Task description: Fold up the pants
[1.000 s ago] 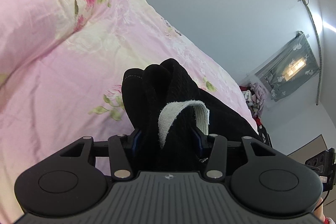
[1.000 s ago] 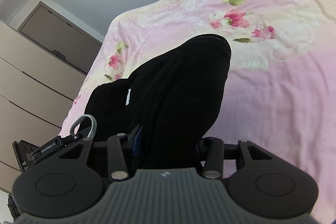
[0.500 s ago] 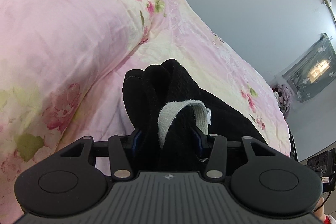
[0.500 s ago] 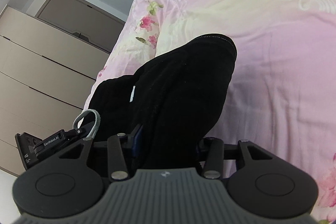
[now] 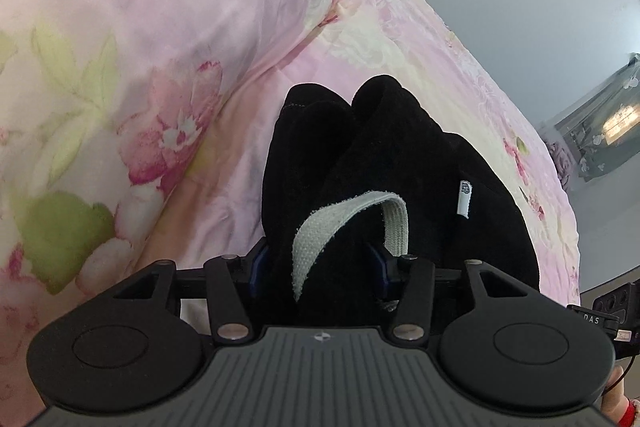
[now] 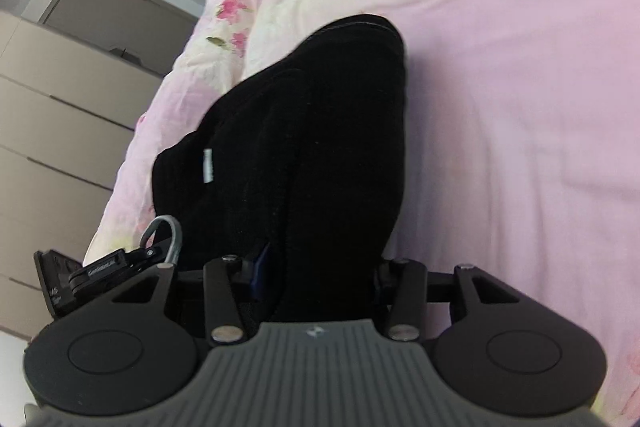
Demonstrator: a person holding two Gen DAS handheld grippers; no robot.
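Gripping the black pants [image 5: 360, 163] still, both tongs [image 5: 316, 267] [image 6: 316, 267] have neared the pink quilt [image 5: 120, 27].

Matt fuzzy black pants [image 5: 400, 163] w/ woven drawstring [image 5: 340, 223]; smooth cotton bedsheet [image 5: 120, 27].

**Both grippers clamped**

The left gripper [image 5: 318, 269] points forward and slightly upward, its jaws drawn in on black pants [image 5: 360, 155] bunched between them; the blue pads [image 5: 256, 267] press the cloth from both sides. The right gripper [image 6: 320, 271] sits in a like pose, jaws closed on a thick fold of the same pants, one blue pad just showing at the left of the fold. In the right wrist view the left gripper's body shows low at the left, close beside.
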